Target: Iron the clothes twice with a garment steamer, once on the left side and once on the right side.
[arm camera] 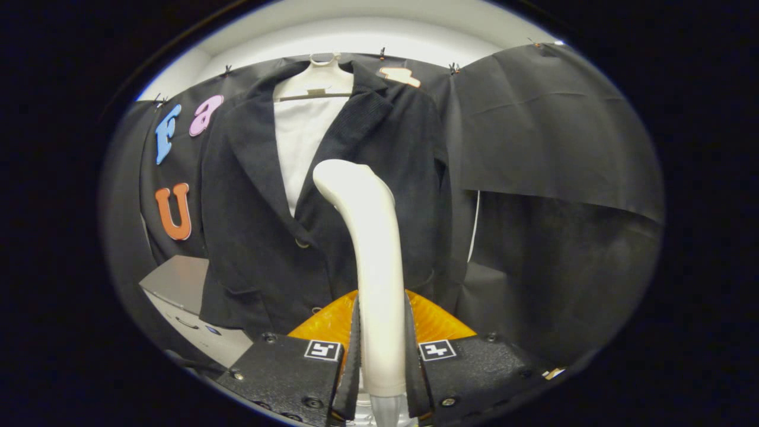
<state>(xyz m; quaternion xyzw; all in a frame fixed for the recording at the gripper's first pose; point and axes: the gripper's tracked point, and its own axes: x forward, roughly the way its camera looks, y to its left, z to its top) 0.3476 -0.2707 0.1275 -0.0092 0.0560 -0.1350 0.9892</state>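
Note:
A dark jacket (pixel 379 178) hangs on a white hanger (pixel 314 80) against the booth wall, open at the front over a white lining. My gripper (pixel 382 350) is shut on the handle of a white garment steamer (pixel 370 249), both fingers pressing its sides. The steamer rises upright from between the fingers. Its curved head sits in front of the jacket's right front panel, near the lapel; I cannot tell whether it touches the cloth. An orange piece (pixel 430 323) shows just behind the fingers, below the jacket's hem.
A grey box-like appliance (pixel 184 290) stands low to the left of the jacket. Black cloth (pixel 557 178) drapes the wall to the right, with a fold hanging out over it.

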